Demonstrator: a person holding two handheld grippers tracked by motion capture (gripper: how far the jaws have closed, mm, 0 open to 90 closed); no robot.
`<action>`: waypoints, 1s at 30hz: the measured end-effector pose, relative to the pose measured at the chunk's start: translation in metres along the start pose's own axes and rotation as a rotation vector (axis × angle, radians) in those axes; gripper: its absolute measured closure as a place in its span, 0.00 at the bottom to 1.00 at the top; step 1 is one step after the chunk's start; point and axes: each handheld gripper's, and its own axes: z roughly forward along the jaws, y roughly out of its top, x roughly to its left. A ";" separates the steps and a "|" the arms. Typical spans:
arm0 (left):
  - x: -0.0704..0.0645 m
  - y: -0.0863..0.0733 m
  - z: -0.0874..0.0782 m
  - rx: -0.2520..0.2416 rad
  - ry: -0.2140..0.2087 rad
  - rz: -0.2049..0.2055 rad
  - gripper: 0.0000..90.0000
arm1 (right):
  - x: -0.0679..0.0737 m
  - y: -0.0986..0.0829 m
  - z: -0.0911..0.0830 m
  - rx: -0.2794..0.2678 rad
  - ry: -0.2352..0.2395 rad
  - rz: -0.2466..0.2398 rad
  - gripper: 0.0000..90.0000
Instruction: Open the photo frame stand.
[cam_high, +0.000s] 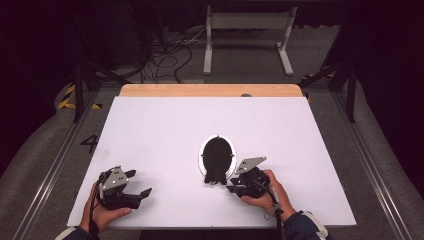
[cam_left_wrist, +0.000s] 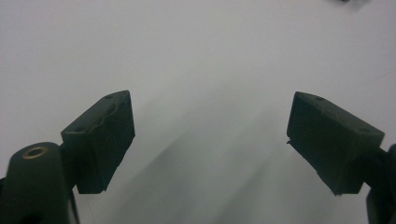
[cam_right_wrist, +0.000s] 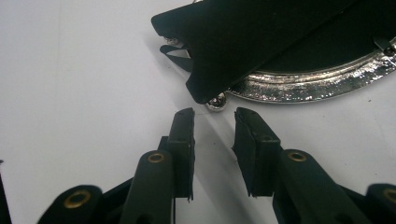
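The oval frame (cam_high: 217, 159) lies face down at mid-table, long axis running away from the person, its black stand just ahead of the right gripper (cam_right_wrist: 214, 122), jaws narrowly parted, empty.

oval frame (cam_high: 217, 155) — black back panel up, shiny silver rim (cam_right_wrist: 317, 84) | lies flat on the white table, just right of centre | black stand flap (cam_right_wrist: 243, 42) sticks out at its near end | small silver foot (cam_right_wrist: 217, 101) beneath the flap
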 end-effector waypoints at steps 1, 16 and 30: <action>0.001 0.000 0.000 0.003 -0.001 0.008 0.18 | 0.001 0.000 0.000 0.002 0.000 -0.002 0.77; -0.008 0.004 0.003 0.007 -0.013 0.044 0.18 | 0.005 0.011 0.008 0.008 -0.014 0.035 0.77; -0.010 0.019 0.018 0.010 -0.047 0.042 0.18 | -0.016 -0.001 0.013 -0.140 0.170 0.254 0.66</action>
